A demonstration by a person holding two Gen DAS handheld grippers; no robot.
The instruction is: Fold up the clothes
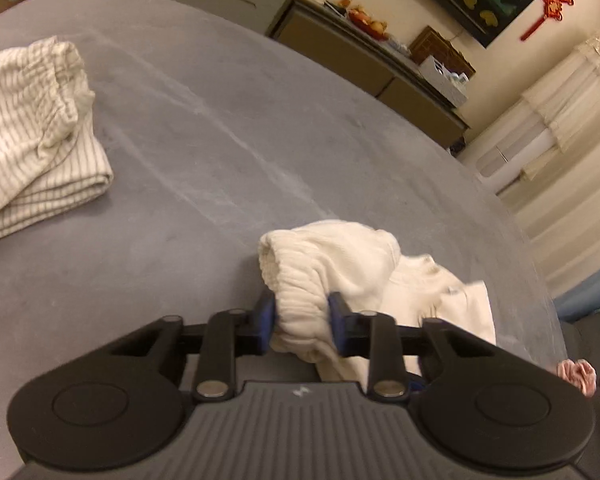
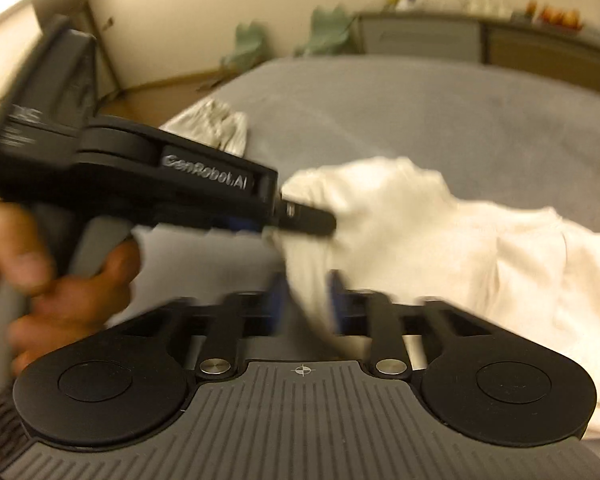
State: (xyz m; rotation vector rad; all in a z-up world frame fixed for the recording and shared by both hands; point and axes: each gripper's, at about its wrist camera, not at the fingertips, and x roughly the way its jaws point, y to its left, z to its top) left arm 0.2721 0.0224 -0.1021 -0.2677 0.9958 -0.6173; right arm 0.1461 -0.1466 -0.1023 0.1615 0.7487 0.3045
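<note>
A cream white garment (image 1: 340, 268) with an elastic waistband lies bunched on the grey bed (image 1: 228, 128). My left gripper (image 1: 302, 306) is shut on its gathered waistband, with cloth filling the gap between the blue pads. In the blurred right wrist view, my right gripper (image 2: 306, 300) is shut on another part of the same white garment (image 2: 420, 232), which spreads off to the right. The left gripper (image 2: 308, 220) reaches in from the left, held by a hand (image 2: 60, 280), and its tip is buried in the cloth.
A folded striped garment (image 1: 32, 132) lies at the left of the bed; the striped garment (image 2: 220, 124) shows far left in the right wrist view. A pink item (image 1: 576, 374) sits at the bed's right edge. Cabinets (image 1: 340, 48) and curtains (image 1: 560, 128) stand beyond the bed.
</note>
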